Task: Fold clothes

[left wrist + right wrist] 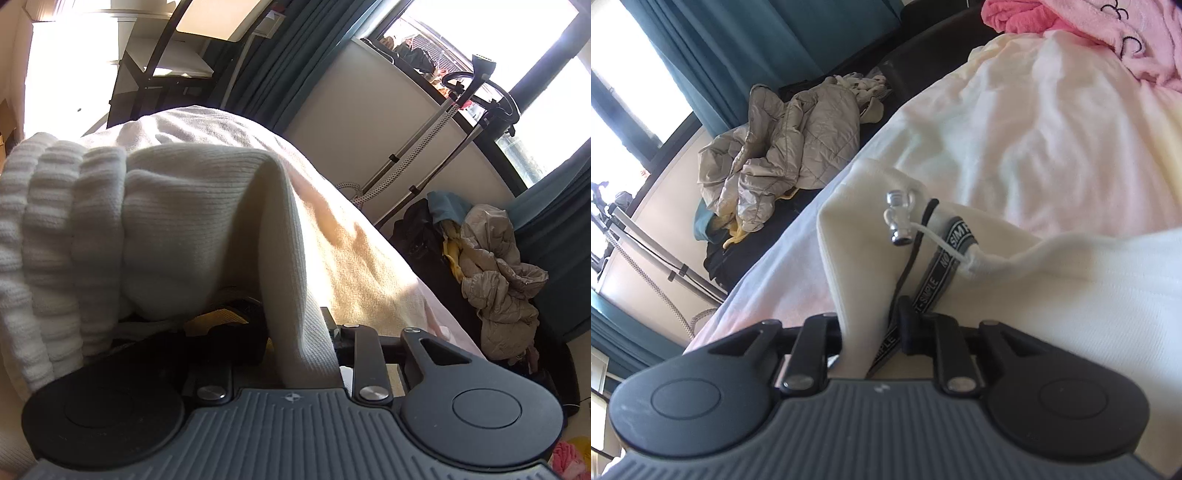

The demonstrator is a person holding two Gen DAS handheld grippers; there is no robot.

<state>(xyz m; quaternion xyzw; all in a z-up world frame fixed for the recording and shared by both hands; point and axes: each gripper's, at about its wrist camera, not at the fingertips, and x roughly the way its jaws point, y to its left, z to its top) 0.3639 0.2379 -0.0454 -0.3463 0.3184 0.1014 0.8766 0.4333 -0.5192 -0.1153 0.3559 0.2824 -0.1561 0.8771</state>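
A cream knit garment (192,221) with a ribbed band (48,258) fills the left wrist view, bunched right in front of the camera. My left gripper (295,332) is shut on a fold of it; the fingertips are hidden by the cloth. In the right wrist view the same cream garment (1071,295) shows a drawstring with a silver toggle (899,218) and a grey printed strap (942,266). My right gripper (875,332) is shut on its edge and strap. Both hold the garment above a pale bed sheet (1034,129).
A beige quilted jacket (783,140) lies on a dark couch beside the bed, also in the left wrist view (495,266). Pink fluffy clothes (1108,40) lie at the far end of the bed. A garment steamer stand (443,129), teal curtains (738,55) and windows stand behind.
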